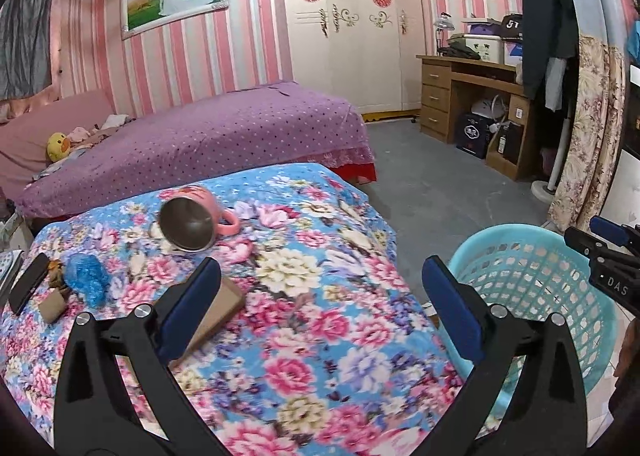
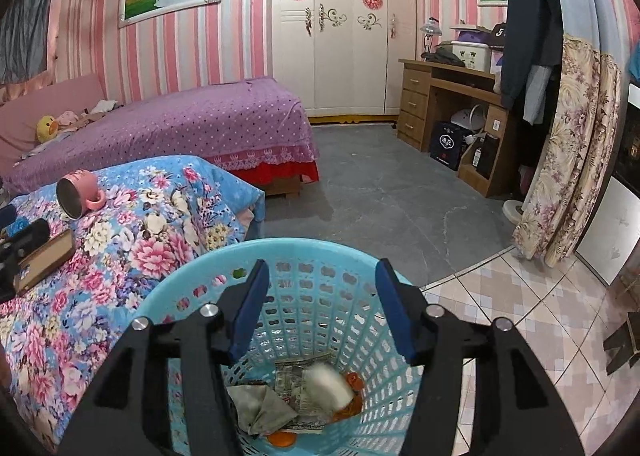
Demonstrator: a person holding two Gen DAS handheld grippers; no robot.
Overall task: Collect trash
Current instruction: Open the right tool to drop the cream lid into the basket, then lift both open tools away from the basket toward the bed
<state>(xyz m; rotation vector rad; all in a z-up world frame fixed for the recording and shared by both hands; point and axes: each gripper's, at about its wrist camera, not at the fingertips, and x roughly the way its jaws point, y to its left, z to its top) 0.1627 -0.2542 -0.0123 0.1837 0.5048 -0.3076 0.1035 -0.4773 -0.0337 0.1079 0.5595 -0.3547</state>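
Above the floral-quilted table, my right gripper hangs parted and empty over the turquoise plastic lattice basket, so next my wide-open, empty left gripper must reach left for the crumpled blue plastic wad.

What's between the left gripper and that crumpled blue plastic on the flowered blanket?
Nothing blocks it. The left gripper is open and empty, and the blue plastic lies exposed on the blanket, left of the brown box, with small cardboard scraps beside it.

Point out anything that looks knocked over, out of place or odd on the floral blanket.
The pink mug lies tipped on its side on the floral blanket, its steel-lined mouth facing the camera. A crumpled blue plastic wad sits near the blanket's left edge, beside a dark phone. Nothing looks spilled.
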